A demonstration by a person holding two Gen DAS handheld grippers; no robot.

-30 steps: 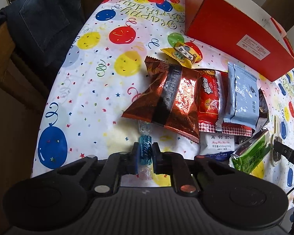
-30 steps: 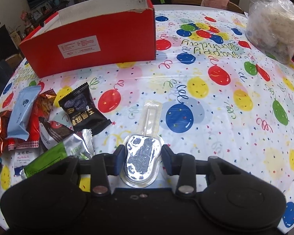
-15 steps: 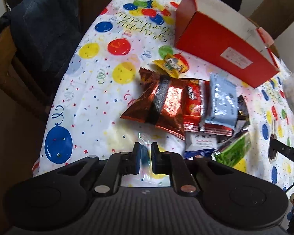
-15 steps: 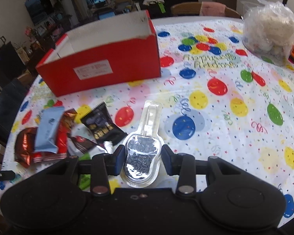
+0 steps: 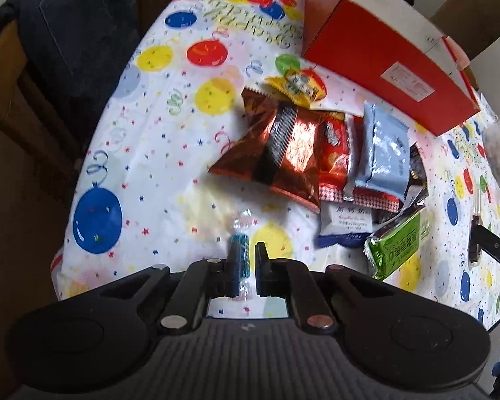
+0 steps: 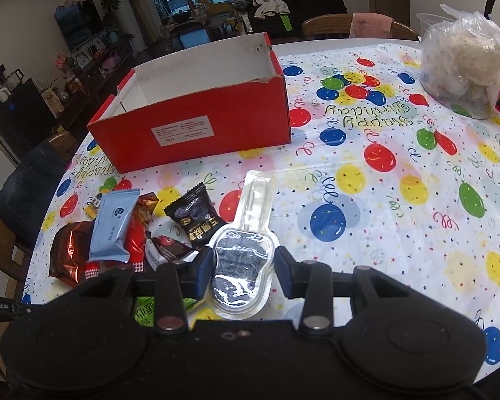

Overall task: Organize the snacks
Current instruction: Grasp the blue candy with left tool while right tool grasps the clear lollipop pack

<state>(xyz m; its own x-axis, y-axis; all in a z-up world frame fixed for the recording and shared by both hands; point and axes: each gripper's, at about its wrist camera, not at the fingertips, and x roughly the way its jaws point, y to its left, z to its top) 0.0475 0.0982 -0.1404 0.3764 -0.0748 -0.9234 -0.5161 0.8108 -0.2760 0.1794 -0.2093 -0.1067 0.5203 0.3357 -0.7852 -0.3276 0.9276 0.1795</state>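
My left gripper (image 5: 246, 266) is shut on a small blue wrapped candy (image 5: 239, 250), held above the balloon tablecloth (image 5: 143, 166). Beyond it lies a heap of snacks: a copper foil bag (image 5: 280, 153), a red packet (image 5: 333, 146), a pale blue packet (image 5: 383, 153), a green packet (image 5: 396, 243) and a yellow candy (image 5: 300, 86). My right gripper (image 6: 241, 261) is shut on a clear plastic spoon-shaped pack (image 6: 241, 260) with dark filling, lifted off the table. The open red box (image 6: 196, 113) stands behind, its white inside showing nothing. A black packet (image 6: 193, 216) lies left of the pack.
A clear bag of pale round snacks (image 6: 463, 63) stands at the far right of the table. A wooden chair with dark denim over it (image 5: 66, 33) stands at the table's left edge. More chairs (image 6: 350, 26) stand behind the table.
Both grippers have risen with their loads: the table and snack heap look smaller and farther, and the right view now looks down into the red box.
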